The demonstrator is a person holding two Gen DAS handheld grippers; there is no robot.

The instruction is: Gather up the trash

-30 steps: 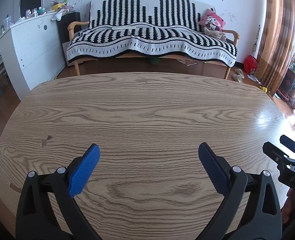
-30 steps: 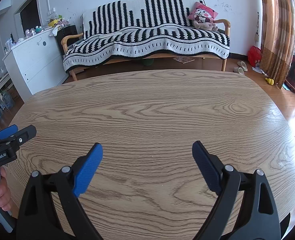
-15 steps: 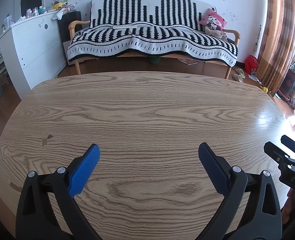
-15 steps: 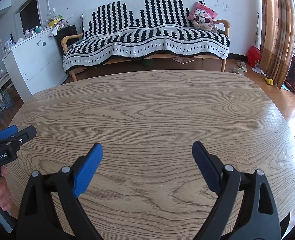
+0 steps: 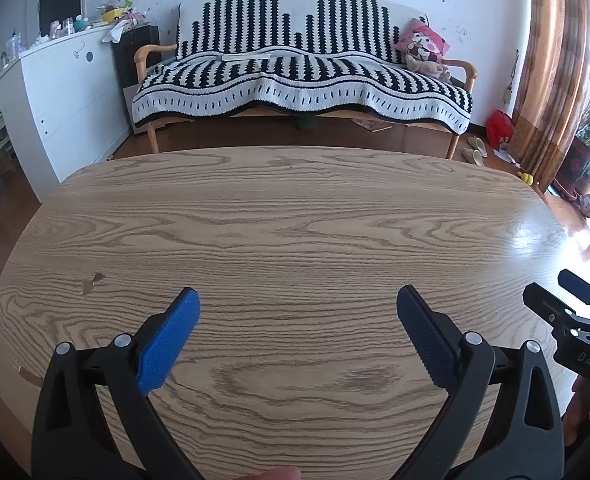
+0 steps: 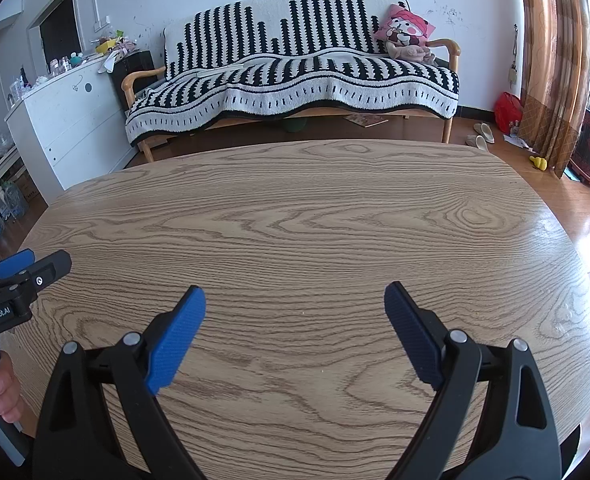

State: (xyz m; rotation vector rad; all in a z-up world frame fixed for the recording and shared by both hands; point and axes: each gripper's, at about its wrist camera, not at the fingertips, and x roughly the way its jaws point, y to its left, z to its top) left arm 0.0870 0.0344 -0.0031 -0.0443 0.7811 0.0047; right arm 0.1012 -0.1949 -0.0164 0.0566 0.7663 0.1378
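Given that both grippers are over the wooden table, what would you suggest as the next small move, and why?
Probably swing one camera off the table to search for trash. The left gripper and right gripper are both open with nothing between the fingers, and the wooden table shows no trash in either view. The only loose items visible lie on the floor by the curtain, such as a yellow object.

Daylight came from right of the table (image 5: 295,216), glaring on its right edge. Fisheye bent the edges; focus stayed sharp.
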